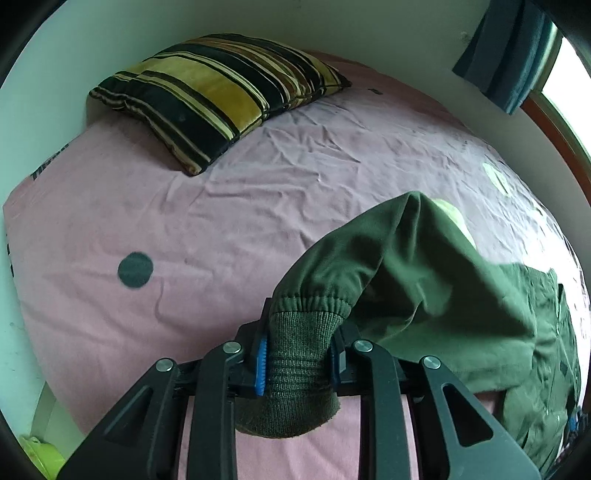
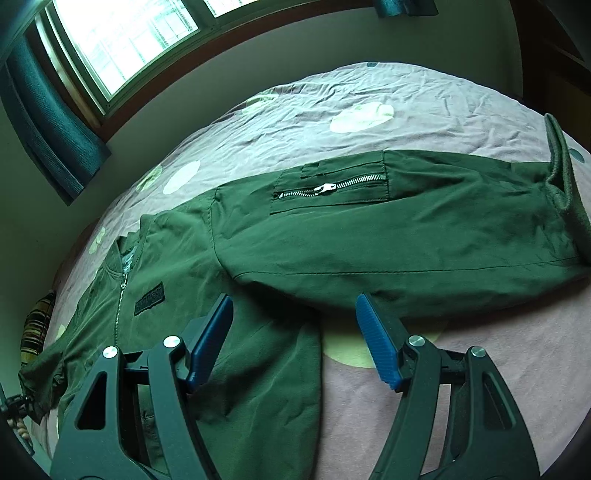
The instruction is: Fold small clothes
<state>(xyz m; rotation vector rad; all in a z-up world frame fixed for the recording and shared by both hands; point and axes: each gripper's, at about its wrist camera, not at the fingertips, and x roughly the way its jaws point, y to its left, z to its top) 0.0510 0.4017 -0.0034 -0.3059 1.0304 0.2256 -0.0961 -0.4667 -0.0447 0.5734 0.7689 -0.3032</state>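
Observation:
A dark green zip-up jacket (image 2: pixel 258 369) lies spread on the pink bed sheet (image 2: pixel 369 92). In the left wrist view my left gripper (image 1: pixel 298 354) is shut on the ribbed knit cuff (image 1: pixel 295 398) of one sleeve (image 1: pixel 406 266). That sleeve rises off the bed in a hump towards the jacket's body. In the right wrist view my right gripper (image 2: pixel 293 306) stands open just above the jacket near the armpit, with nothing between its blue pads. The other sleeve (image 2: pixel 369 229), with a zip pocket (image 2: pixel 332 186), lies flat, stretched to the right, and ends in its cuff (image 2: pixel 561 166).
A black and yellow striped pillow (image 1: pixel 218 96) rests at the head of the bed against the wall. A teal curtain (image 2: pixel 48 122) and a window (image 2: pixel 129 33) run along the far side. The sheet has pale and dark round spots.

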